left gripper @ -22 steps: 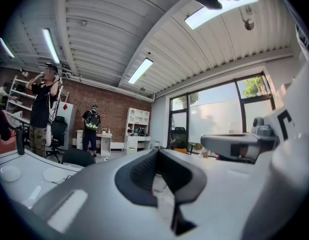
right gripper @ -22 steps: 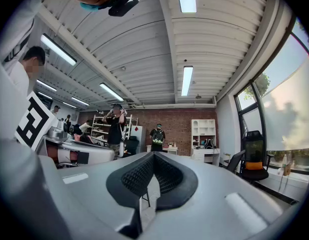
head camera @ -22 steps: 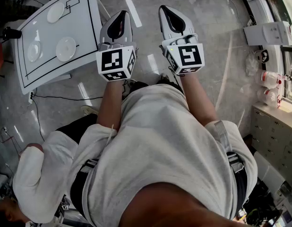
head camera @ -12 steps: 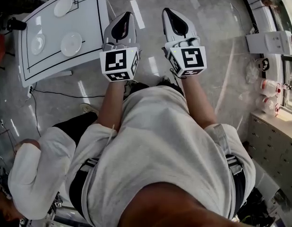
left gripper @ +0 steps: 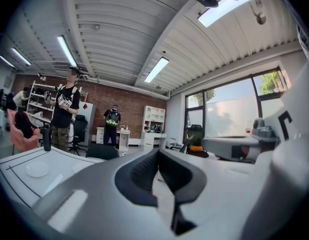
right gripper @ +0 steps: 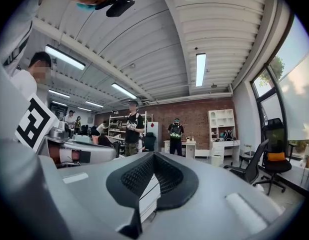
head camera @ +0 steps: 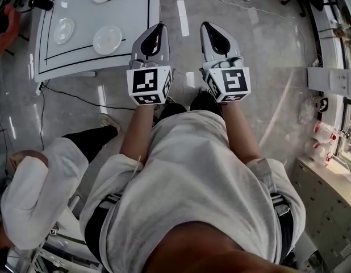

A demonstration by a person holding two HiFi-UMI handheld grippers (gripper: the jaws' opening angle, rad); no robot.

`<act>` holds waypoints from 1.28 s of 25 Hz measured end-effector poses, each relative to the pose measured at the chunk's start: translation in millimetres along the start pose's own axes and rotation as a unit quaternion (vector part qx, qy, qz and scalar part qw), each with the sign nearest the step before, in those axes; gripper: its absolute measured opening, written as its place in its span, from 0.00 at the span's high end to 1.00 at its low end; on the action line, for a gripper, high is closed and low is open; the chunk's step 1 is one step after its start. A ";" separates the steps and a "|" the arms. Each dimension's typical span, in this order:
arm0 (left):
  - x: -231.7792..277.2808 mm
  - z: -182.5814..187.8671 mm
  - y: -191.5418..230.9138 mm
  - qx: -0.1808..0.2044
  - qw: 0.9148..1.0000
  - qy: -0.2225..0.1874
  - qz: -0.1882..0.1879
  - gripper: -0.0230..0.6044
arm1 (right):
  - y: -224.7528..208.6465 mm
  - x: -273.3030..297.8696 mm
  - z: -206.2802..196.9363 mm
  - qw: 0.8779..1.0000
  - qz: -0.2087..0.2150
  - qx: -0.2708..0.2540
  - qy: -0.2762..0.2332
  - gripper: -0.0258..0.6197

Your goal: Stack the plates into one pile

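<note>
Grey floor (head camera: 266,50) underfoot, white table (head camera: 136,16) ahead-left bearing three round plates (head camera: 107,39) flat, face-up, apart; left gripper (head camera: 154,30) and right gripper (head camera: 213,30) level, jaws closed, empty.

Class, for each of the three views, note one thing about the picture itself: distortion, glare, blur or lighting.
Head view: the wide lens bows the table edges, and bright streaks glare on the floor. Left gripper view: dark round border, washed-out window, left tool soft up close. Right gripper view: same border, glaring ceiling lamps, right tool soft too.
</note>
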State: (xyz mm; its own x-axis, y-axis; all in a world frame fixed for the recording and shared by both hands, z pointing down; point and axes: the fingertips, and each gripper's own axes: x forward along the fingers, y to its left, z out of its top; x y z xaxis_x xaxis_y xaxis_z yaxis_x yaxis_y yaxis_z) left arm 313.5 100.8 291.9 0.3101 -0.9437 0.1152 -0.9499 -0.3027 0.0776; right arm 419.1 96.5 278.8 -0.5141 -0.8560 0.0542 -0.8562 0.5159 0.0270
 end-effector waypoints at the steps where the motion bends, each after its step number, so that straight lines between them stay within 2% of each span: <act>1: -0.5 -2.5 5.4 -0.002 1.000 0.002 0.007 0.96 | 3.7 6.1 -1.8 1.000 0.009 0.000 0.002 0.96; 6: 10.0 -10.4 37.2 -0.008 0.999 0.005 0.047 0.96 | 15.7 50.4 -5.5 0.998 0.060 -0.005 0.003 0.96; 13: 48.4 -7.9 68.7 -0.019 0.990 0.014 0.140 0.96 | 6.8 118.3 -3.2 0.985 0.170 -0.012 0.010 0.96; 16: 62.4 -9.4 86.7 -0.027 0.982 0.014 0.186 0.96 | 6.0 150.9 -4.1 0.974 0.224 -0.017 0.011 0.96; 22: 76.8 -16.2 93.1 -0.046 0.962 0.023 0.268 0.96 | -7.3 179.6 -11.0 0.950 0.309 -0.027 0.019 0.96; 28: 69.6 -30.1 132.9 -0.060 0.944 0.036 0.321 0.96 | 20.3 218.4 -29.1 0.933 0.356 -0.025 0.037 0.96; 32: 67.4 -37.8 161.7 -0.070 0.937 0.040 0.339 0.96 | 39.5 244.4 -38.9 0.925 0.376 -0.028 0.049 0.96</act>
State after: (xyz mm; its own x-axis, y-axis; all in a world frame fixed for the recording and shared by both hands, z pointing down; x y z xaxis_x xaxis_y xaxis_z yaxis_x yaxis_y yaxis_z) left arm 182.3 -6.7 349.7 -0.3558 -0.8980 0.2589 -0.9171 0.3888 0.0882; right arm 261.6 -91.0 331.9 -0.9539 -0.2481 0.1690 -0.2522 0.9677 -0.0032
